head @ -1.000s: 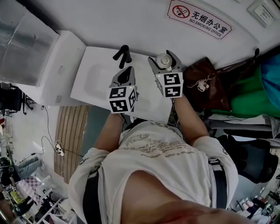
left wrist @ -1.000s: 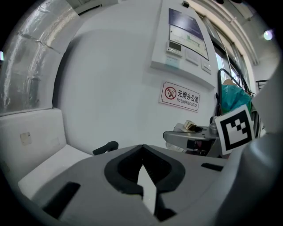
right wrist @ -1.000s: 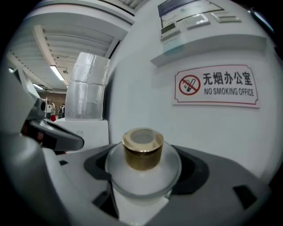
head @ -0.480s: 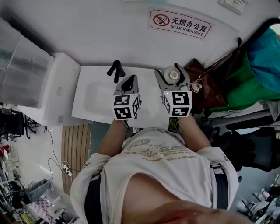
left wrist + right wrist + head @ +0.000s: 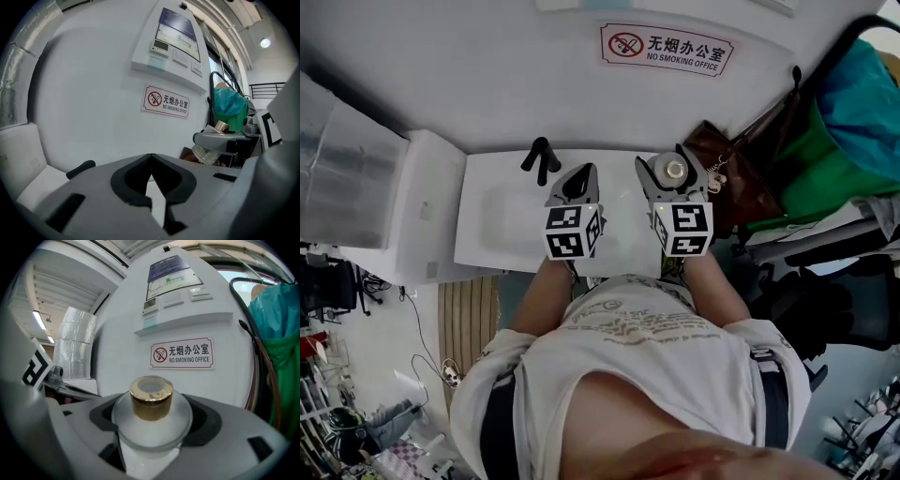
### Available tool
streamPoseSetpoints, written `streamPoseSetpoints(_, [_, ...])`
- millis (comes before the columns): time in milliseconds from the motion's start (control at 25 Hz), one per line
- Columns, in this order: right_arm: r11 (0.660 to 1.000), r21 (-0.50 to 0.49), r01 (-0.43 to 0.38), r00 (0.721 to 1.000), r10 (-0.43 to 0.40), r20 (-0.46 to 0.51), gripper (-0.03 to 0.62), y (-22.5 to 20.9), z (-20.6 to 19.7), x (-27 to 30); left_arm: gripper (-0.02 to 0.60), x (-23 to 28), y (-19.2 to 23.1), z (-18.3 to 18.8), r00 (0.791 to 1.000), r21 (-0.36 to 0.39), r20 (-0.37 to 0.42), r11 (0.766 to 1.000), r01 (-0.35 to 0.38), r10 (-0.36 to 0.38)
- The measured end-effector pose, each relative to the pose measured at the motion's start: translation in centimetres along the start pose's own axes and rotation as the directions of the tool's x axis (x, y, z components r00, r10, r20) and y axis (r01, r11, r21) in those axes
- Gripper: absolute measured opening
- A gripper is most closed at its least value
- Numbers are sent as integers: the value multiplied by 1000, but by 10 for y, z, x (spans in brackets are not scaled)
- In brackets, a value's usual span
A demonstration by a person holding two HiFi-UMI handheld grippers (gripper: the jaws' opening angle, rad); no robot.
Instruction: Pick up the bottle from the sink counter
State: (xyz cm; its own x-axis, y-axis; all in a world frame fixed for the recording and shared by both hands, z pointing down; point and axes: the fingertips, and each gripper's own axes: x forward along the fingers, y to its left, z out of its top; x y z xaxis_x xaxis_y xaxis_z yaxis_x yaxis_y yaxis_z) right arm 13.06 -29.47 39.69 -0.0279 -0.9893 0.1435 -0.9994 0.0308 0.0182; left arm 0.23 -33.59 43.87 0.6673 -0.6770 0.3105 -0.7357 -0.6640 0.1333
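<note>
One bottle (image 5: pixel 151 414) in my right gripper (image 5: pixel 152 433), clamped below the shoulder so it shouldn't slip; left gripper (image 5: pixel 150 161) alongside, jaws together, empty.

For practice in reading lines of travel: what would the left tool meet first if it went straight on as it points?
Probably the white wall below the no-smoking sign; nothing shows before it ahead of the left tool.
</note>
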Motion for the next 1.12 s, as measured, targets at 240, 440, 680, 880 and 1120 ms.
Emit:
streamPoseSetpoints(240, [1000,4,-7,1000,7,3,341,0,-2,1,20,2,-3,1,1000,6,0,1000,7,-7])
streamPoseSetpoints(440, [1000,15,-25,1000,25,6,341,1,-2,1,20,0,-3,0,1000,10,-3,1000,-1,1])
streamPoseSetpoints(680, [999,17,-37,999,37,-1,341,8,-5,2,20,-6,-1,-4,1000,8,-11,1000,-3,3])
streamPoseSetpoints(880, [999,20,-38,999,38,-2,341,19,-4,4,20,-11,7,-10,1000,7,-21,1000,3,-3])
streamPoseSetpoints(1120, [998,54,-26,1000,26,-3,341,38,-5,7,20,-18,21,-20,999,7,-45,1000,26,-26])
